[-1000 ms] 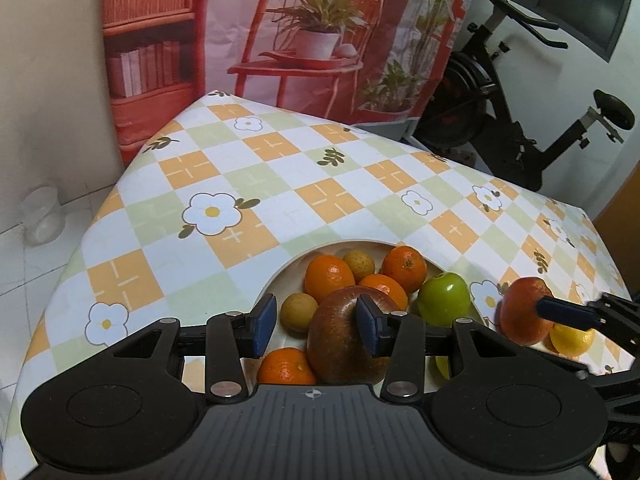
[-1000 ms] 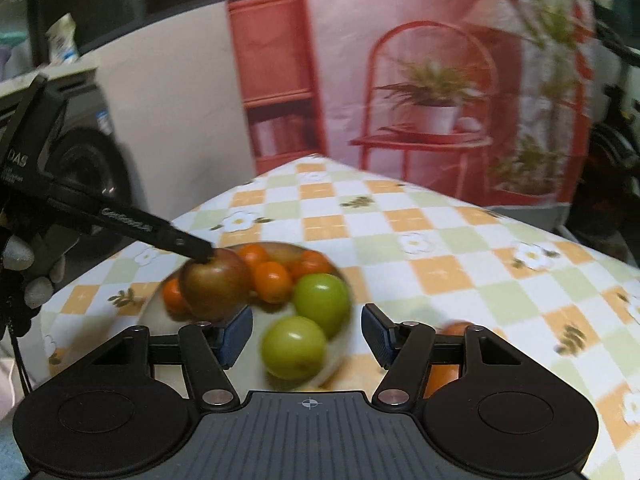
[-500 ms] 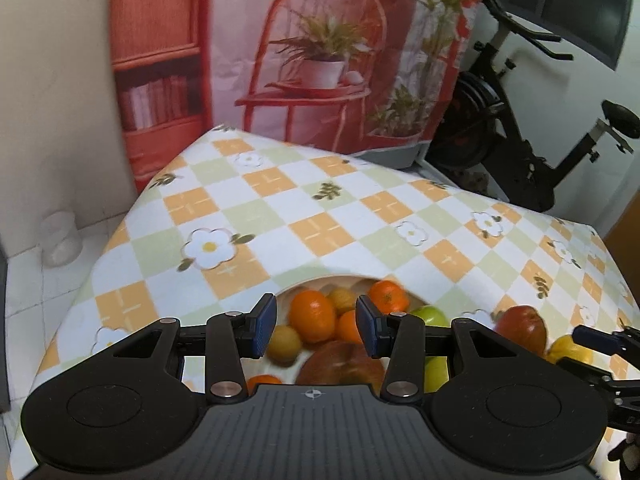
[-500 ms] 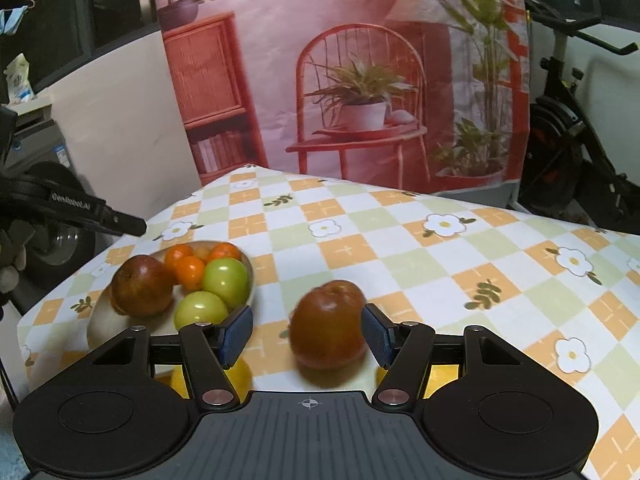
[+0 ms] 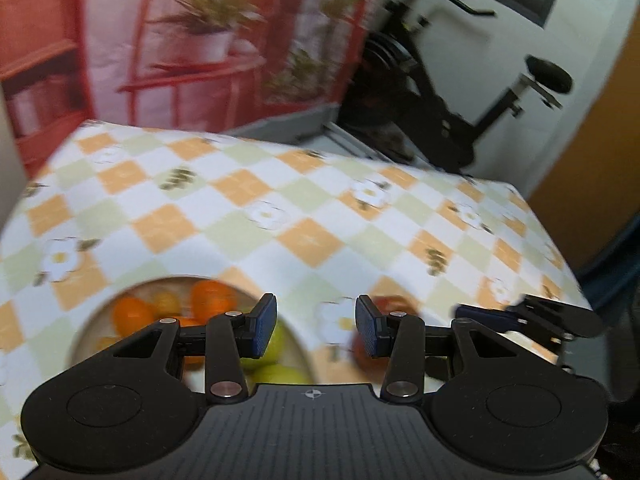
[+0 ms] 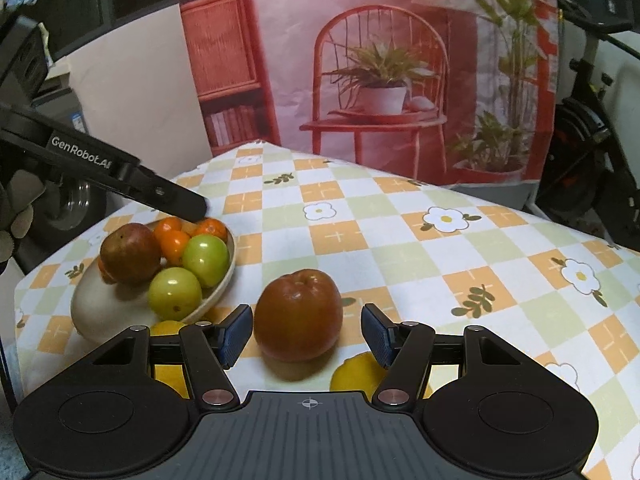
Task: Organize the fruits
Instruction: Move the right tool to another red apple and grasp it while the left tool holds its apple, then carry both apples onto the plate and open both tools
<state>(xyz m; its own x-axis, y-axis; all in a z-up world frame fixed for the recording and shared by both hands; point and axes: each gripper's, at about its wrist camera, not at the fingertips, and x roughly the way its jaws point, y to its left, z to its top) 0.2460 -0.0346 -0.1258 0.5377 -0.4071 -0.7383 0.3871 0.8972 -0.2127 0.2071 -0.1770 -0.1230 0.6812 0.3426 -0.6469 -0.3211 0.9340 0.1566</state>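
Note:
A dark red apple stands on the checked tablecloth between the fingers of my right gripper, which is open; its pads do not press the fruit. To the left, a beige bowl holds another red apple, two green apples and several oranges. One finger of my left gripper hangs above the bowl. In the blurred left wrist view, my left gripper is open and holds nothing. There the bowl lies at lower left and the table apple peeks from behind the right finger.
Two yellow lemons lie on the cloth, partly under my right gripper. The table's far edge drops toward a printed backdrop and an exercise bike. A gloved hand shows at far left.
The left view has lifted off the bowl and swung right, and it is now blurred. The right gripper swung from the bowl to the table apple and closed in around it.

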